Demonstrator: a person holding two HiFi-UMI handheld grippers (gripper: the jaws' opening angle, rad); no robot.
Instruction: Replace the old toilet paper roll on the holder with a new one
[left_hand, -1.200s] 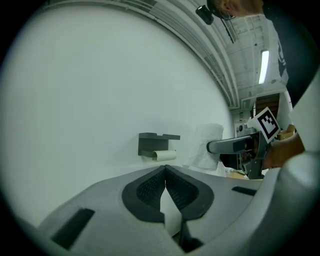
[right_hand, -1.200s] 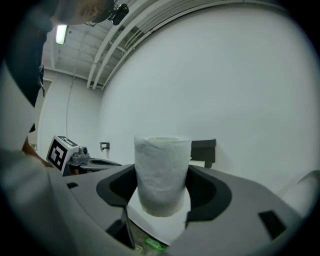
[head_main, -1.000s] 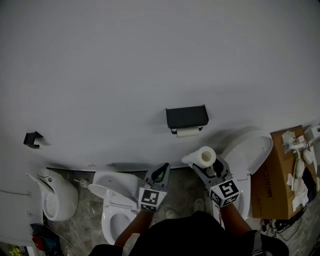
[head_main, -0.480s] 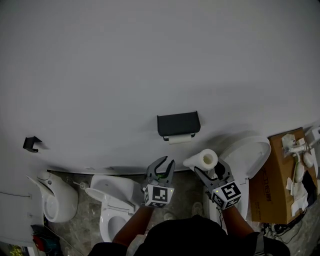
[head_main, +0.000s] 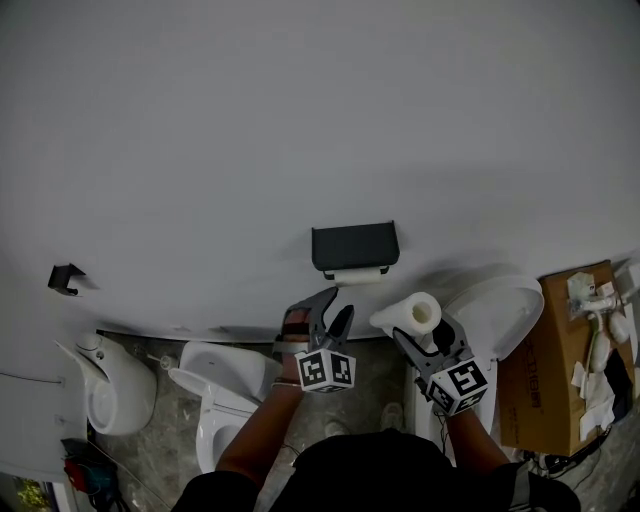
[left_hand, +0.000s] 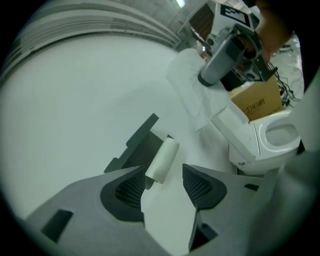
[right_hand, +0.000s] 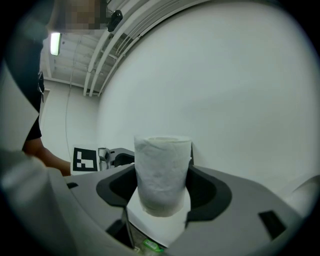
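Plenty of bare white wall up top and out to both sides of the black holder, so there is open room all round it. Down below it gets crowded: one toilet to the left, another toilet with its lid up on the right, and a cardboard box hard against that one's far side. A small black hook sits well off to the left on the wall.

The left gripper is up just under the holder, short of it, and its jaws have just been opening; they stand spread wide now, with nothing pinched. Looking along them in the left gripper view, the old roll lies dead ahead, lined up with the gap, closer to the left-hand pad. It is thin, nearly used up, a slim pale cylinder hanging below the holder's dark cover, tilted in that view.

Over on the right, the right gripper has its jaws closed on the new roll, one pad on each side of its middle. That roll is fat and full, soft and crinkled on the surface, its hollow core showing at the end in the head view. It sits to the right of the holder and a little lower, near it but clear of it, with the raised toilet lid just behind.
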